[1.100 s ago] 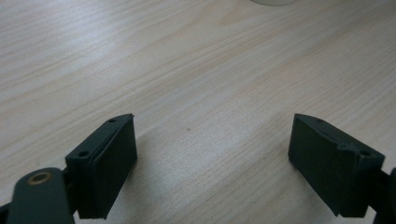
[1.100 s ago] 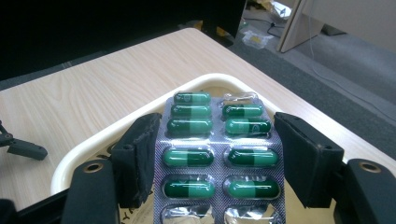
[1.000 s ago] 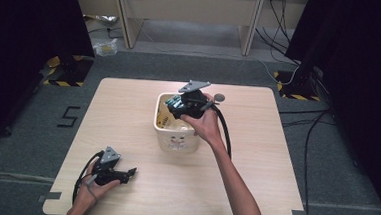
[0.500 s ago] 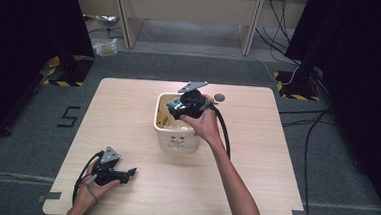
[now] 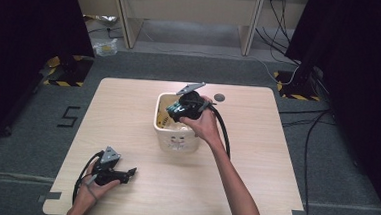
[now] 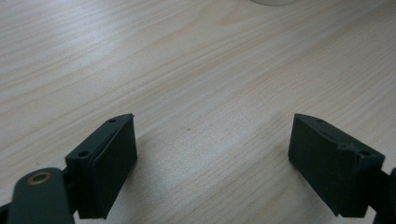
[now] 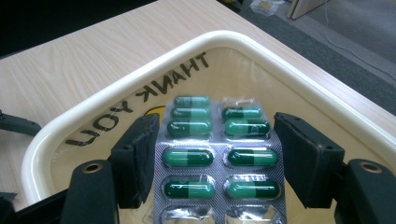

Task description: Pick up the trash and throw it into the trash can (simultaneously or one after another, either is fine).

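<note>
Your right tool [image 7: 212, 163] looks snug around the pill pack [image 7: 218, 156], maybe just touching; release low inside the tub [image 7: 140, 79]. Left tool [image 6: 212, 168] sits wide open, empty.

Two grippers are counted: the left gripper [image 5: 124, 175] and the right gripper [image 5: 177, 109]. One cream bin [image 7: 140, 74] is seen on one wooden table [image 5: 255, 156]. One blister pack [image 7: 219, 158] is counted, with eight green capsules seen filled and three pockets seen emptied at its edges.
</note>
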